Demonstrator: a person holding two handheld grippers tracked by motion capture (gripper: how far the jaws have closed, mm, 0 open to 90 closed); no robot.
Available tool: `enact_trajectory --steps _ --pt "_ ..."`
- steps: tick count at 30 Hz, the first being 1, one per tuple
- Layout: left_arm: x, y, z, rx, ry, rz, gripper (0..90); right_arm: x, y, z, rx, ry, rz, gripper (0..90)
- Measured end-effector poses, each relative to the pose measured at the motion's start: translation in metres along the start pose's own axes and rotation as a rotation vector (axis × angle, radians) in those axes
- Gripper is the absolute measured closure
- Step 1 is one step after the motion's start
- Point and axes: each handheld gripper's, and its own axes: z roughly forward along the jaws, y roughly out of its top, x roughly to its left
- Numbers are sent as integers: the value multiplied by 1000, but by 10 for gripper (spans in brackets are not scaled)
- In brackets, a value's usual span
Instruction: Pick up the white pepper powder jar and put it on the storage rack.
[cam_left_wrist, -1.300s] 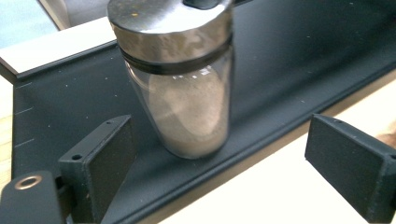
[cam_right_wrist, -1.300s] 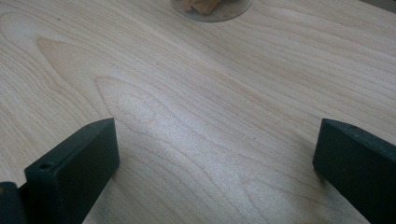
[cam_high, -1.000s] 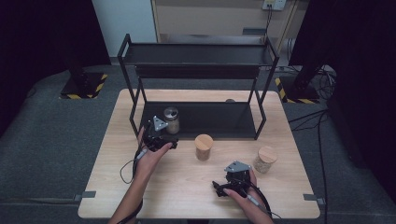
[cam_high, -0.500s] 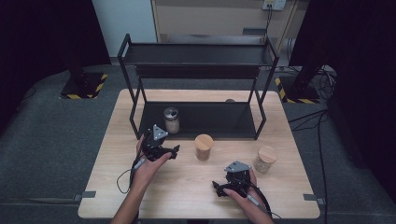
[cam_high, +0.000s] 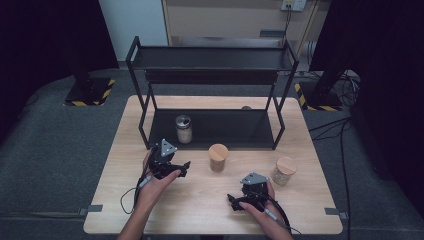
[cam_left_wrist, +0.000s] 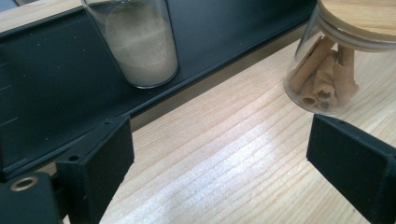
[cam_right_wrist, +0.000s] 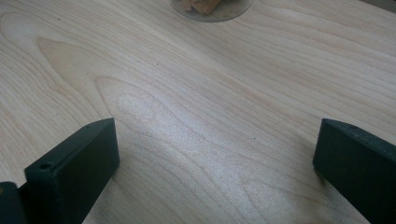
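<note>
Left gripper (cam_high: 181, 169) is spread wide and empty, cinnamon-stick jar (cam_left_wrist: 327, 70) just ahead toward its right jaw, so I'd centre it before squeezing; right gripper (cam_high: 239, 204) idles wide open too, probably resting.

A wooden table (cam_high: 320, 150) stands on grey carpet (cam_high: 60, 145) (black curtains (cam_high: 45, 40) behind).
</note>
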Motion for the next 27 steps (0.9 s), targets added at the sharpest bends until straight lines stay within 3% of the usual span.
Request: enact_trajectory --steps 27 --pt "-1 -29 -37 -15 -15 -6 32 0 0 0 0 -1 1 5"
